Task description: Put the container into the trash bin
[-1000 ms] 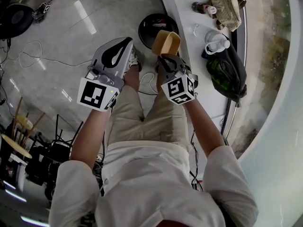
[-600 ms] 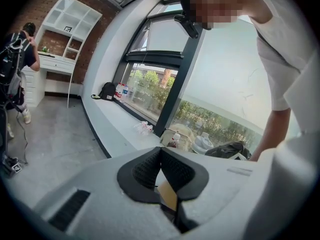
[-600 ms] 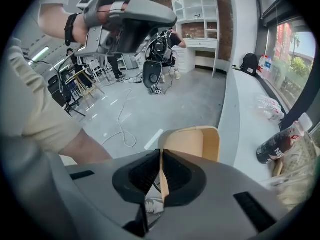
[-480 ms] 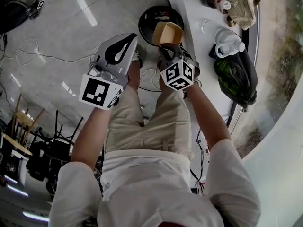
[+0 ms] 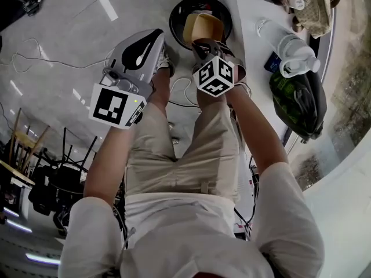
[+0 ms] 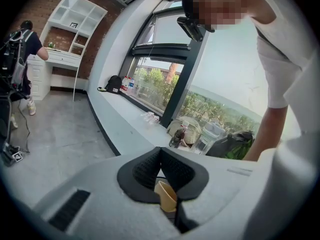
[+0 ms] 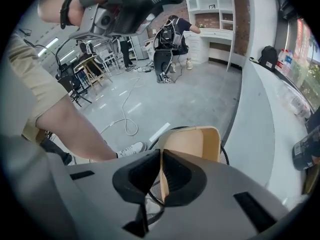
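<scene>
A tan, open-topped container (image 5: 203, 28) hangs over the mouth of the round black trash bin (image 5: 178, 17) on the floor. My right gripper (image 5: 203, 43) points steeply down and is shut on the container's side wall. In the right gripper view the pads of the right gripper (image 7: 161, 155) pinch that thin wall, and the container (image 7: 192, 143) sits just above the bin's mesh rim (image 7: 223, 155). To its left, my left gripper (image 5: 156, 39) is shut and holds nothing. In the left gripper view the tips of the left gripper (image 6: 161, 150) meet, and the container (image 6: 166, 196) shows behind them.
A white counter (image 5: 243, 16) runs along the right, right beside the bin. On it stand a clear water bottle (image 5: 290, 44) and a black and green bag (image 5: 298, 97). Cables (image 5: 182, 97) lie on the grey floor by the person's shoe. Chairs stand at the left.
Both grippers have sunk lower. The container, still held by the right gripper, has come down from beside the bin to over its mouth.
</scene>
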`<state>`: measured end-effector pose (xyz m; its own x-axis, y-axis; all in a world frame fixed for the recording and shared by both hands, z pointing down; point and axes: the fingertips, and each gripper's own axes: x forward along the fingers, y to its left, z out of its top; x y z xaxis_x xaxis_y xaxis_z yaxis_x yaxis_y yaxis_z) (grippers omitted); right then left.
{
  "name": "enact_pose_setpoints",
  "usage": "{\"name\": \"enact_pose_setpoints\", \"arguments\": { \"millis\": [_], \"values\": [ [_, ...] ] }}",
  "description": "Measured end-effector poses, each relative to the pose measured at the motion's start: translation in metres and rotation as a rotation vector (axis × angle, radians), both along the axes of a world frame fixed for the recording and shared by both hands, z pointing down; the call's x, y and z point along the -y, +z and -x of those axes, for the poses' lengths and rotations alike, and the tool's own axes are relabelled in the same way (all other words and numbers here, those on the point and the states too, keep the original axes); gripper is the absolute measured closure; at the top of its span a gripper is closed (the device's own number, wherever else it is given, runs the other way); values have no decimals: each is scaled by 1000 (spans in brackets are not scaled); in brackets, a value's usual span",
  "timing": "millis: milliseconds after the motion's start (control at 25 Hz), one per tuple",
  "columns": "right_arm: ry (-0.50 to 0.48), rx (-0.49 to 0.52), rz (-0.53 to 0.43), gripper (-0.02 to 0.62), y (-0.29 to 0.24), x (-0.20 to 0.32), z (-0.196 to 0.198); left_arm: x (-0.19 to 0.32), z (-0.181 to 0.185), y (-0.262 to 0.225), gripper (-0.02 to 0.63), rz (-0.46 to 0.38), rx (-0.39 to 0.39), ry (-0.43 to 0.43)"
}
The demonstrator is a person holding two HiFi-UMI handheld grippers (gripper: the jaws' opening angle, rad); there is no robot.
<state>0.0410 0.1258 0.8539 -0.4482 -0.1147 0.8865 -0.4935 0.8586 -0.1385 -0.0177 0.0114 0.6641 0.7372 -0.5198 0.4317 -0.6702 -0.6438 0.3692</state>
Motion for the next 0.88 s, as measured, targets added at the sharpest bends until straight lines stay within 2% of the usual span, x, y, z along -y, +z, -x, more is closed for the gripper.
{"name": "enact_pose_setpoints", "arguments": {
  "millis": [320, 880],
  "values": [
    [-49, -14, 35, 575, 49, 4, 11, 1, -2, 34, 589, -2, -20, -48],
    [-143, -102, 106, 575, 132, 3, 3, -19, 27, 88, 589, 43, 19, -112]
  ]
}}
